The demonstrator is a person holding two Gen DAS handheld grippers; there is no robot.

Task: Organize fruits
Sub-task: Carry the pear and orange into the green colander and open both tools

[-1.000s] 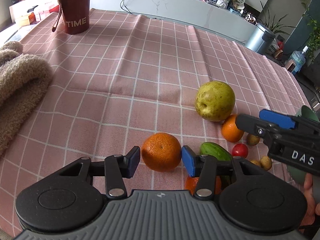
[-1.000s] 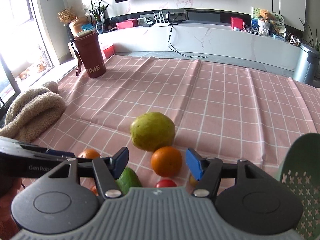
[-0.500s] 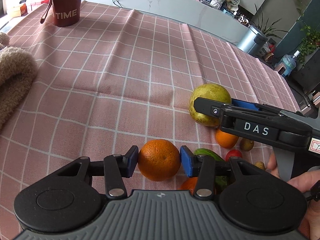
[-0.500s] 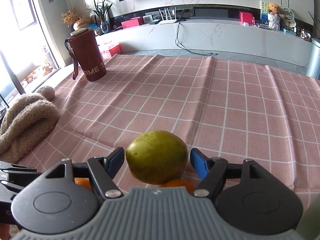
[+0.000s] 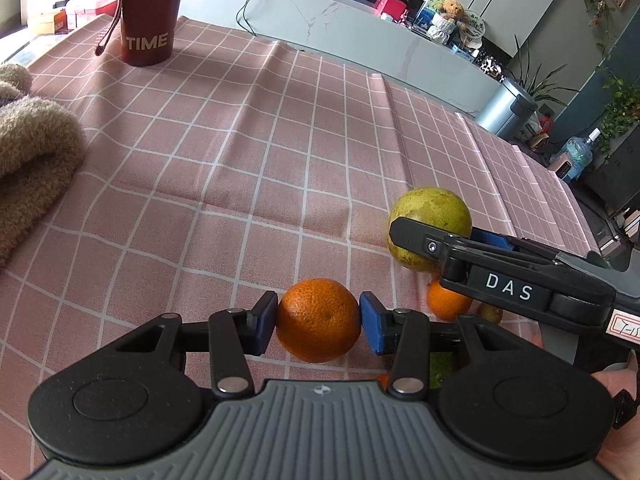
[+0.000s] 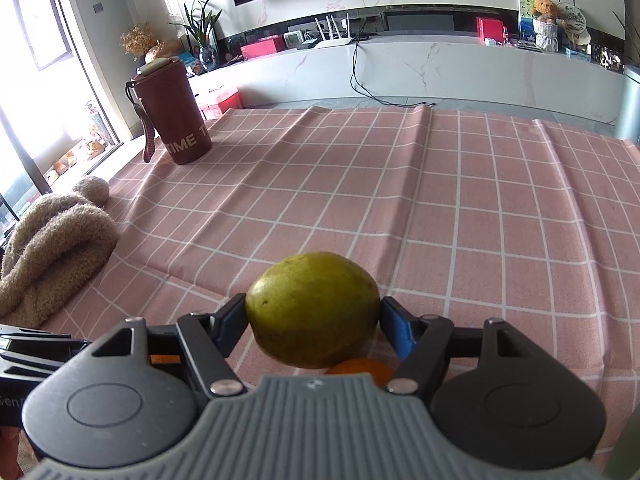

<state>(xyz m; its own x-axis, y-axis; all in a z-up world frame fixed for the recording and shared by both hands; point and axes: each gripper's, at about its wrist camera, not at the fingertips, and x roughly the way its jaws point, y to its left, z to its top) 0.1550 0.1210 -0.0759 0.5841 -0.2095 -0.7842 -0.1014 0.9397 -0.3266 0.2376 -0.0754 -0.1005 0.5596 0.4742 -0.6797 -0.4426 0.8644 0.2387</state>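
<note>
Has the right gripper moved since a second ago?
Yes. The right gripper advanced toward the round yellow-green fruit on the pink checked tablecloth and now brackets it.

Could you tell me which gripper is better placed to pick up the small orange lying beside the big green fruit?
Neither is free: the left gripper clamps an orange, the right gripper the green fruit. The right sits directly above the small orange, so probably right, after unloading.

left gripper [image 5: 318, 322]: jaws clamped on a held item | right gripper [image 6: 313, 316]: jaws likewise clamped
</note>
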